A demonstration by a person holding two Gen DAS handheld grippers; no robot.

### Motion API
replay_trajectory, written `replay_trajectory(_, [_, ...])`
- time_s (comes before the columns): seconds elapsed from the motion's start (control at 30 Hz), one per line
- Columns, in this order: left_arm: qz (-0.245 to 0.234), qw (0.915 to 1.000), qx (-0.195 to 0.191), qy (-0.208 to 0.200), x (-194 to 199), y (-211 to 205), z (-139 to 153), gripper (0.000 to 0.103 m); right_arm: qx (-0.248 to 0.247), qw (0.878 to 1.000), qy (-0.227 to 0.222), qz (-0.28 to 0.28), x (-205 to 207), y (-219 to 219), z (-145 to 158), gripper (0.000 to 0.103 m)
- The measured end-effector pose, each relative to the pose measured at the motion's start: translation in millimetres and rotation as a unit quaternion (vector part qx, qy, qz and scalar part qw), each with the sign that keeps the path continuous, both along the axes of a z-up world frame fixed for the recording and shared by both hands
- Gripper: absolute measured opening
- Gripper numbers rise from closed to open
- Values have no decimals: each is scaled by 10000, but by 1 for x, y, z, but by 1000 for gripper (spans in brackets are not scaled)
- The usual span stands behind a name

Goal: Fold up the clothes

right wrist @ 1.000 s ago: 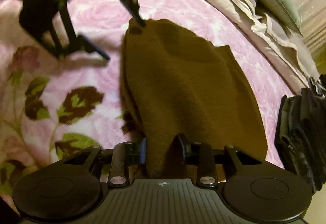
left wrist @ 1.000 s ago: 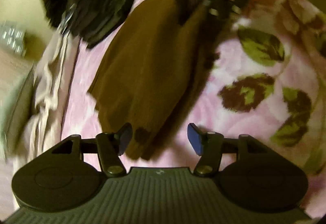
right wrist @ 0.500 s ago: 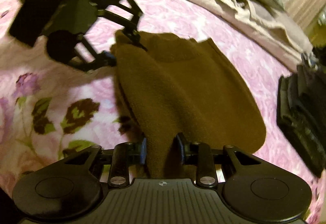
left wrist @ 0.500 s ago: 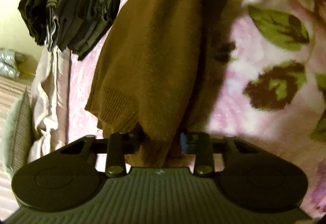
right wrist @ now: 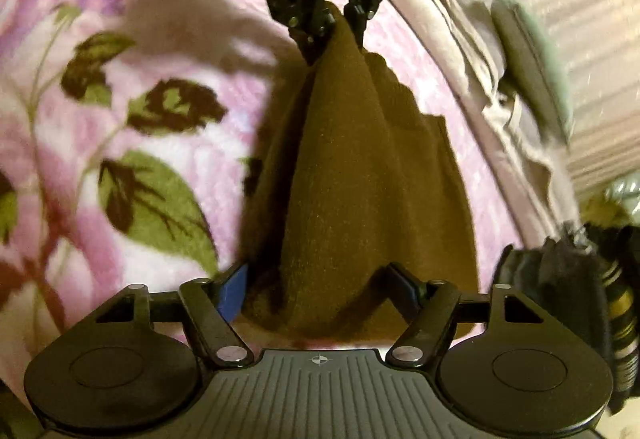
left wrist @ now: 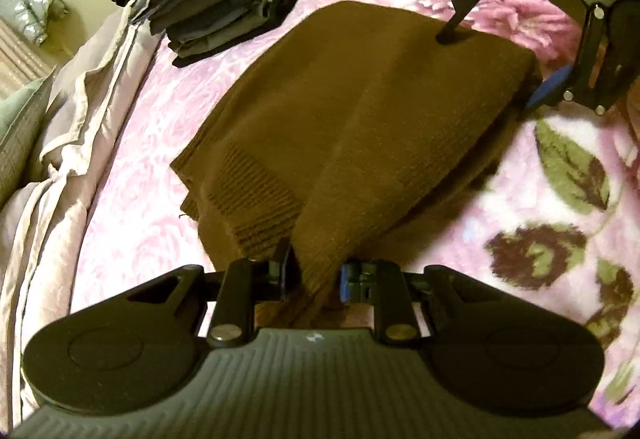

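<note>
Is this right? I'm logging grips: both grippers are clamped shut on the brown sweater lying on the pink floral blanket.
Not quite. Only the left gripper is clamped shut on the brown sweater; the right gripper is open, fingers spread either side of the fabric, per the right wrist view. The sweater does lie on the pink floral blanket.

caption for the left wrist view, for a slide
Left gripper shut on the brown sweater over a floral blanket; right gripper open at its far edge.

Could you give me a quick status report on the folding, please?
Left gripper shut on brown sweater. Right gripper open around its other end. Sweater folded on pink blanket. Nothing in the way.
</note>
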State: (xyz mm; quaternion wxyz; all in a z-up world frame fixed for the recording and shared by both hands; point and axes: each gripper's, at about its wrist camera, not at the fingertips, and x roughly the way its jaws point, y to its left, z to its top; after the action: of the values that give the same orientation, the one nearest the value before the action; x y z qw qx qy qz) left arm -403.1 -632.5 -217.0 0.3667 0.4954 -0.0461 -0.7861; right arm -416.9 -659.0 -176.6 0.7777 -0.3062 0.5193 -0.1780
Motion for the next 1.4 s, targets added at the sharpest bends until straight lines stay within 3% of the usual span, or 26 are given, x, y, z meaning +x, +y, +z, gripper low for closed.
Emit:
replay_trajectory(0.03, [-7, 10000, -24, 9, 0, 3, 0, 18, -26, 10000, 38, 30, -2, 1, 0, 51])
replay_trajectory(0.17, [40, 9999, -152, 37, -4, 21, -1, 18, 106, 9999, 27, -22, -16, 2, 8, 49])
replay_trajectory(0.27, [314, 9990, -295, 77, -8, 33, -5, 17, 467, 9978, -351, -300, -31, 4, 25, 49])
replay_trajectory(0.3, [435, 9985, -326, 114, -9, 35, -6, 16, 690, 9950, -568, -453, -37, 2, 30, 49])
replay_trajectory(0.37, [644, 9969, -429, 111, -13, 41, -10, 16, 1625, 9731, -1222, -1082, -58, -12, 41, 49])
replay_trajectory(0.4, [717, 9962, -490, 79, -16, 44, -13, 16, 2266, 9496, -1600, -1462, -70, -23, 44, 49])
replay_trajectory(0.5, [910, 9934, -695, -6, -24, 51, -21, 16, 3951, 8348, -2864, -2549, -111, -67, 40, 52])
replay_trajectory(0.53, [954, 9924, -773, -50, -26, 53, -23, 16, 4332, 7929, -3230, -2816, -122, -81, 36, 61])
replay_trajectory(0.6, [1026, 9901, -950, -132, -31, 57, -28, 16, 4892, 7255, -3749, -3063, -135, -104, 26, 68])
replay_trajectory(0.8, [1277, 9811, -1395, -409, -44, 71, -40, 12, 5851, 6075, -4181, -3374, -128, -156, -7, 66])
replay_trajectory(0.83, [1322, 9795, -1440, -493, -47, 74, -40, 11, 5996, 5865, -4240, -3417, -127, -164, -12, 41])
replay_trajectory(0.9, [1425, 9761, -1510, -642, -55, 82, -39, 5, 6168, 5739, -4235, -3329, -124, -177, -12, 31])
replay_trajectory(0.97, [1594, 9720, -1566, -727, -65, 95, -34, 2, 6193, 5808, -4286, -3090, -131, -186, -8, 26])
replay_trajectory(1.07, [1640, 9731, -1493, -631, -97, 130, -21, 2, 6232, 5746, -4306, -3100, -162, -190, 2, 25])
replay_trajectory(1.2, [1365, 9782, -1446, -602, -156, 182, -14, 3, 5975, 6018, -4316, -3075, -219, -181, 20, 25])
replay_trajectory(1.37, [1296, 9826, -1308, -232, -209, 217, -17, 4, 5815, 6165, -4229, -3209, -270, -190, 19, 25])
replay_trajectory(1.4, [1345, 9828, -1249, -219, -210, 218, -19, 5, 5657, 6267, -4254, -3261, -278, -188, 21, 25])
